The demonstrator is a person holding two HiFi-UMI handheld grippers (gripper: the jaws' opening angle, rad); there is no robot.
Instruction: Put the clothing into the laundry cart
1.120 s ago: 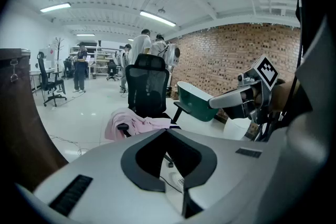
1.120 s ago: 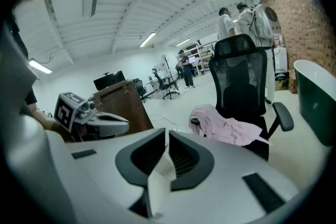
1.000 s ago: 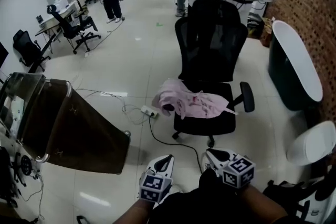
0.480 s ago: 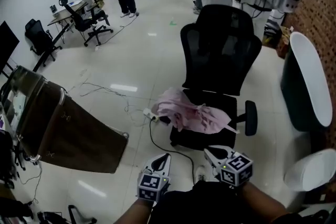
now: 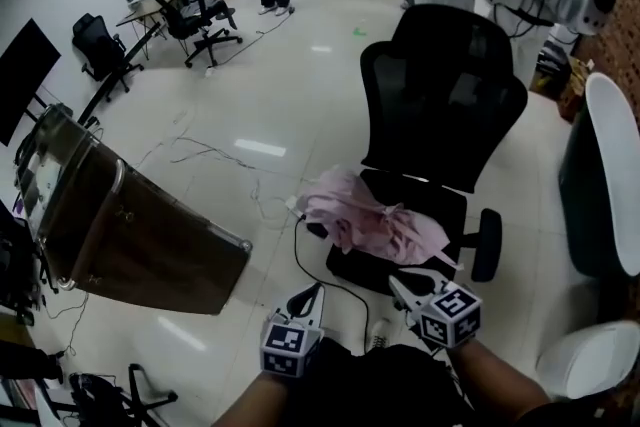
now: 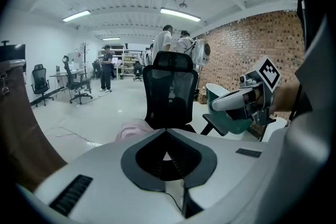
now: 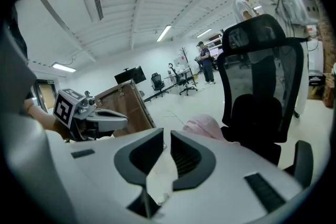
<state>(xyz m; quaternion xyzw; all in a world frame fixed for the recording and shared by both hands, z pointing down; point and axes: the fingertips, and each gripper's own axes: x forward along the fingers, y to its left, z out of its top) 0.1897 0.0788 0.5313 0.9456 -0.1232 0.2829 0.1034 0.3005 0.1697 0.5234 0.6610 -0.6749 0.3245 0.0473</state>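
I see the pink clothing (image 5: 375, 220) heaped on the black office chair (image 5: 445, 95) seat, the laundry cart (image 5: 140, 235) well apart, my left hand-held gripper (image 5: 310, 293) closed empty, the right hand-held gripper (image 5: 398, 283) narrowly parted, empty.

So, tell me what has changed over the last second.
The left gripper and right gripper have been carried closer to the office chair; neither took hold of anything. The right gripper's jaws have just opened slightly, nothing between them. The pink clothing still lies on the seat, and the laundry cart stays put at left.
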